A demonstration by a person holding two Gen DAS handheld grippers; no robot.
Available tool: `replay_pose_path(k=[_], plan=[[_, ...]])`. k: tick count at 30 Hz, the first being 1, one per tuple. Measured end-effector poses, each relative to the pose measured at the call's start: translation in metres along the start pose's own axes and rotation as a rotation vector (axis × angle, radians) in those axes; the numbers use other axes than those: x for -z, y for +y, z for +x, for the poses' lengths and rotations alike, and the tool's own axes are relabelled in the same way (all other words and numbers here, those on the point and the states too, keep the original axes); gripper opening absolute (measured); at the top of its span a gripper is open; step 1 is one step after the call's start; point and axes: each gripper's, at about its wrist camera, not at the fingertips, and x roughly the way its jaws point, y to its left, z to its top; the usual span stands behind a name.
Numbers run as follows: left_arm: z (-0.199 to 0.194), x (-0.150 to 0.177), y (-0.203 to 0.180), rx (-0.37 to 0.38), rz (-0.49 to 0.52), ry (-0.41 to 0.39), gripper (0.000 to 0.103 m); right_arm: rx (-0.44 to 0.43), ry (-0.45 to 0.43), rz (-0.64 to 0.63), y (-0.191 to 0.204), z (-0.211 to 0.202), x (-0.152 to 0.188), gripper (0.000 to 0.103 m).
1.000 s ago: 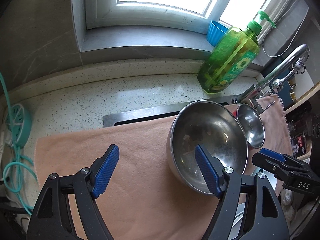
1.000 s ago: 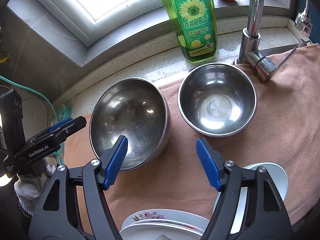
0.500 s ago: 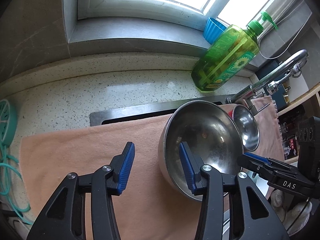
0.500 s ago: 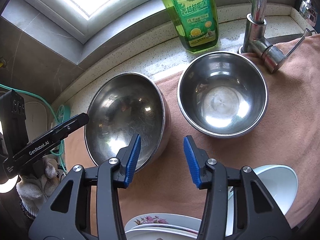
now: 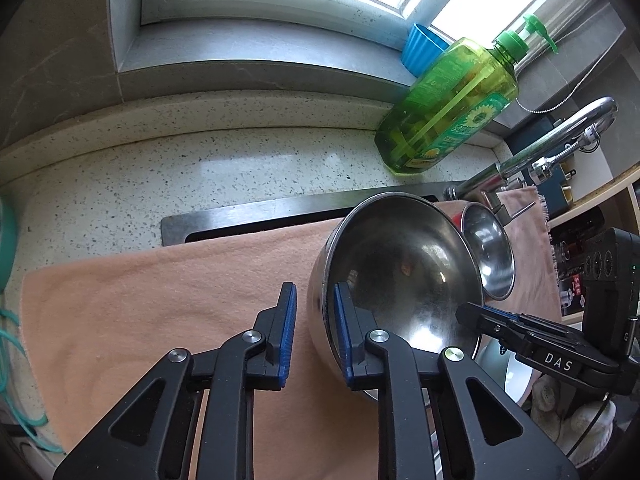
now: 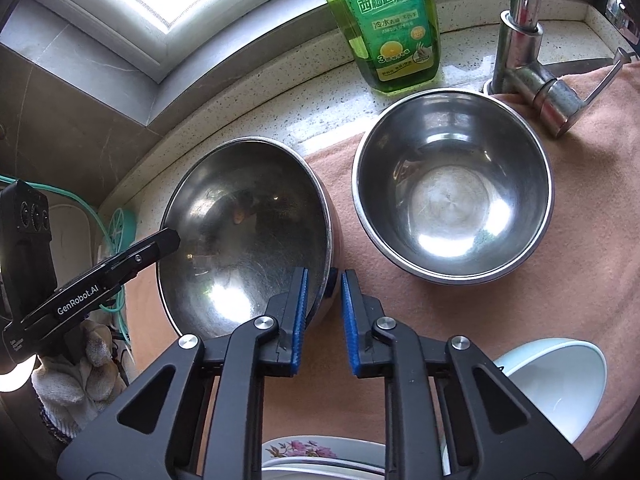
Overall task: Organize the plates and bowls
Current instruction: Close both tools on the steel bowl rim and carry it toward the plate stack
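Observation:
A large steel bowl (image 5: 400, 268) (image 6: 244, 236) sits tilted on a pink towel (image 5: 160, 300). My left gripper (image 5: 314, 308) straddles its left rim, one pad inside and one outside, jaws narrowed to a small gap around the wall. My right gripper (image 6: 323, 296) does the same at the bowl's right rim. A smaller steel bowl (image 6: 452, 184) (image 5: 486, 252) stands upright on the towel just right of it. A white bowl (image 6: 556, 388) and a flowered plate (image 6: 308, 450) lie near the front edge.
A green dish-soap bottle (image 6: 384, 20) (image 5: 448, 108) stands on the speckled counter behind the bowls. A chrome faucet (image 6: 524, 44) rises at the right. A blue cup (image 5: 420, 50) is on the window sill. Teal cable (image 6: 116, 224) lies at left.
Both grippers have closed from wide open to a narrow gap and now bracket opposite rims of the large bowl. The bowl has tipped up somewhat.

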Motion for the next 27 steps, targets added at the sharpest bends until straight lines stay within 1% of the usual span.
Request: replay_pose_path(k=[3,7,15,20,27], plan=[[0.0,0.001,-0.003,0.009,-0.001,0.003,0.016,0.003,-0.001,-0.008,0.002,-0.002,-0.001,0.016],[-0.003,0.003,-0.005,-0.003,-0.003,-0.002,0.016,0.0,0.005,-0.013,0.003,-0.003,-0.001,0.015],[-0.023,0.018,-0.003,-0.021,-0.032,-0.025,0.016,-0.027,0.034,-0.059,0.014,-0.007,0.014,0.015],[-0.042,0.034,-0.003,-0.038,-0.054,-0.055,0.016,-0.042,0.046,-0.104,0.025,-0.012,0.026,0.015],[-0.066,0.062,-0.002,-0.06,-0.111,-0.093,0.016,-0.069,0.066,-0.177,0.042,-0.022,0.046,0.015]])
